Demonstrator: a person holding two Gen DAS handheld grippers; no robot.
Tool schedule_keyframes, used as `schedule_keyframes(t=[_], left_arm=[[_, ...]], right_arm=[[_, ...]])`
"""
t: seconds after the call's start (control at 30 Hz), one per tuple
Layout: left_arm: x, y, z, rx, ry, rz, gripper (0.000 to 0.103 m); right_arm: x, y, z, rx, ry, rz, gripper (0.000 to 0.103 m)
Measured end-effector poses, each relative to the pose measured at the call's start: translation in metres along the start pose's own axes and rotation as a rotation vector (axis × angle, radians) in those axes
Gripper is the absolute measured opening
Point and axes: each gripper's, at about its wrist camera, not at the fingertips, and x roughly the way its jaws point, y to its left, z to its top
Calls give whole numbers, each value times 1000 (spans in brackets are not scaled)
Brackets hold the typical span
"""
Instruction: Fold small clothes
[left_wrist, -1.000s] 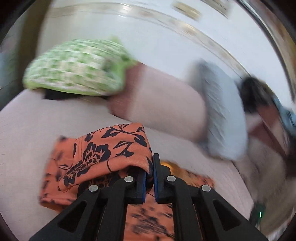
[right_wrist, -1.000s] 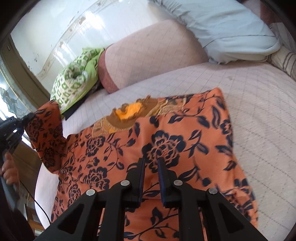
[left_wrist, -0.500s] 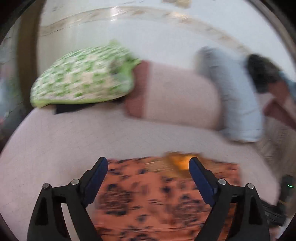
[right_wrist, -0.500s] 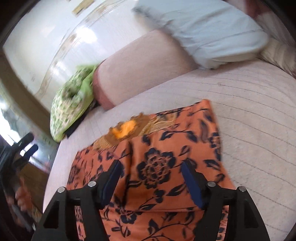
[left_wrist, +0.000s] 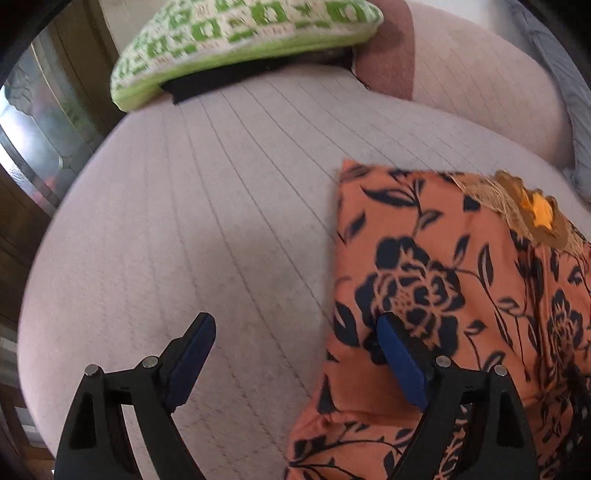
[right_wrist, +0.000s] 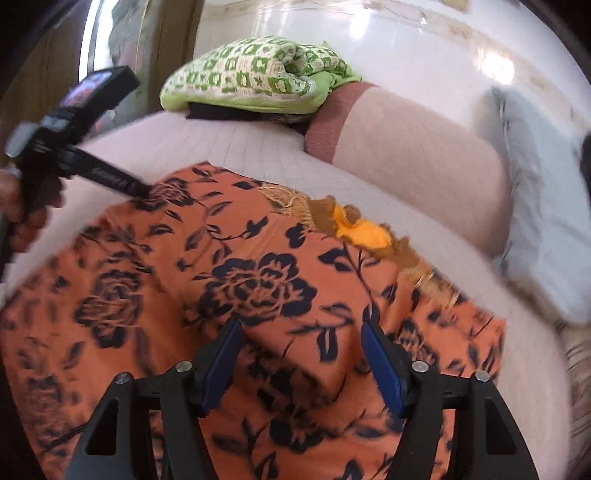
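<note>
An orange garment with dark floral print (right_wrist: 258, 288) lies folded flat on the pale quilted bed; its embroidered yellow-brown neckline (right_wrist: 362, 229) faces the pillows. My right gripper (right_wrist: 301, 332) is open just above the garment's middle, holding nothing. My left gripper (left_wrist: 295, 328) is open at the garment's left edge (left_wrist: 424, 295): one finger over the bare bed, the other over the cloth. The left gripper also shows in the right wrist view (right_wrist: 140, 190), its tip touching the garment's far left corner.
A green-and-white patterned cushion (left_wrist: 240, 40) lies on a dark item at the head of the bed. A pink bolster (right_wrist: 417, 147) and a light blue pillow (right_wrist: 543, 206) lie behind the garment. The bed's left edge (left_wrist: 44, 258) drops toward a wooden frame.
Both grippers opened and let go of the garment. The left one laid its lifted flap down over the garment, then drew back to the left edge. The garment now lies flat.
</note>
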Motion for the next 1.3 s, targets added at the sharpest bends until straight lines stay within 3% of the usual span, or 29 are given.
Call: schedule_keyframes(t=[0.03,0.07,0.13,0.17,0.23,0.33,0.37,0.43,0.5,0.53,0.57,0.6,0.63,0.8,0.83,0.87,0.97,1.1,1.2,1.23,1.3], left_arm=[[-1,1,-2,-3,-1,-7,89],[-2,3,-3,0,-5,-14,89],[-4,6,-2,1,-4,-19,89],[-4,6,-2,-1,-2,-20,91],[1,9,2,-4,3,-17,91],[1,11,6,-1,7,-17,91],[1,12,7,-4,12,-14,91],[4,5,7,-9,12,2,91],[1,-1,8,22,-13,41,91],[0,-4,8,37,-19,56,91],[1,-6,7,49,-22,69,91],[1,-6,7,47,-23,71,91],[0,-5,7,41,-22,67,91],[2,-4,8,41,-14,51,91],[2,-3,8,40,-13,45,91],[3,-2,8,39,-10,35,91],[6,4,10,24,6,2,91],[7,9,12,-3,19,-17,91],[7,7,11,9,10,-3,91],[6,5,10,13,8,2,91],[4,5,9,14,7,15,91]], right_arm=[[7,2,0,-6,22,-49,60],[16,-1,-2,7,56,-79,36],[21,-17,-3,95,71,-95,26],[20,-26,-1,145,70,-113,16],[13,-56,-4,295,79,-138,10],[14,-115,-29,563,176,-139,10],[9,-126,-35,606,163,-113,9],[-10,-122,-26,555,70,-53,14],[-29,-96,-5,438,-42,96,18],[-34,-81,2,399,-78,174,33],[-38,-63,7,365,-92,232,67],[-39,-49,8,344,-99,266,79],[-37,-36,10,324,-107,299,84],[5,0,24,279,2,286,82],[16,5,25,263,40,255,74],[31,7,25,247,101,202,37],[36,-9,21,317,137,165,8],[-5,-59,7,362,70,-21,7],[-41,-142,-26,612,12,-129,10],[-50,-171,-44,703,-9,-113,18],[-55,-203,-69,836,22,-133,56]])
